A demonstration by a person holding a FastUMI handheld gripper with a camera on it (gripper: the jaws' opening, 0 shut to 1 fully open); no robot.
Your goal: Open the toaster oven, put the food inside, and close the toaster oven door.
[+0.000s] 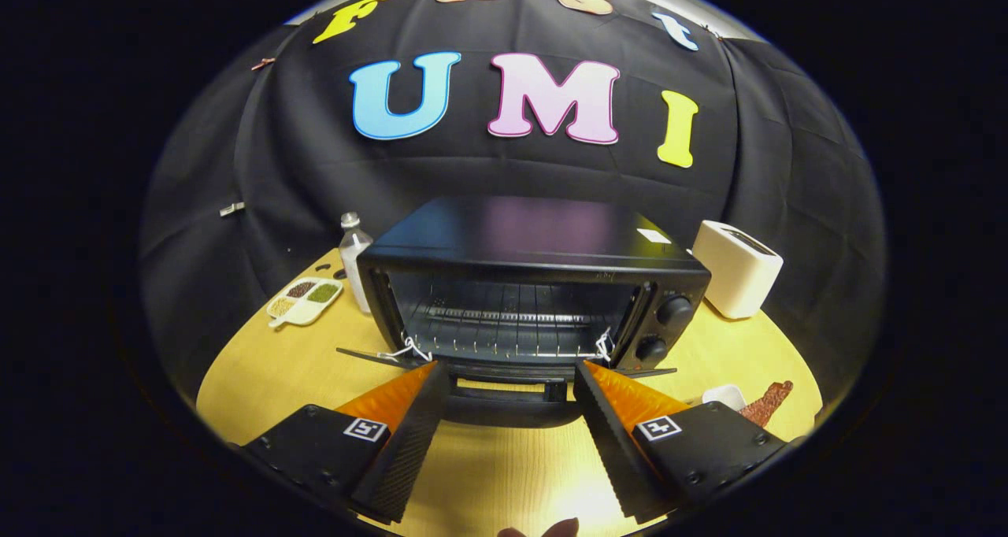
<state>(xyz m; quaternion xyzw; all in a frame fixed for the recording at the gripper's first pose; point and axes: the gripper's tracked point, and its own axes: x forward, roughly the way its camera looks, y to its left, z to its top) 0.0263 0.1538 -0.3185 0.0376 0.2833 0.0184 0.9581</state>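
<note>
A black toaster oven [535, 285] stands on the wooden table just ahead of my fingers. Its door [512, 391] hangs fully down and flat, with the handle lying between my fingertips. The wire rack [508, 316] inside is bare. My gripper [512, 379] is open, fingers spread wide on either side of the door handle, touching nothing. A brown strip of food [768, 403] lies on a small white dish [724, 397] to the right of my right finger, partly hidden by it.
A white toaster [736, 268] stands right of the oven. Left of the oven are a clear bottle [354, 257] and a white divided dish [305, 299] of seeds. Bare wooden table [504, 474] lies under my fingers.
</note>
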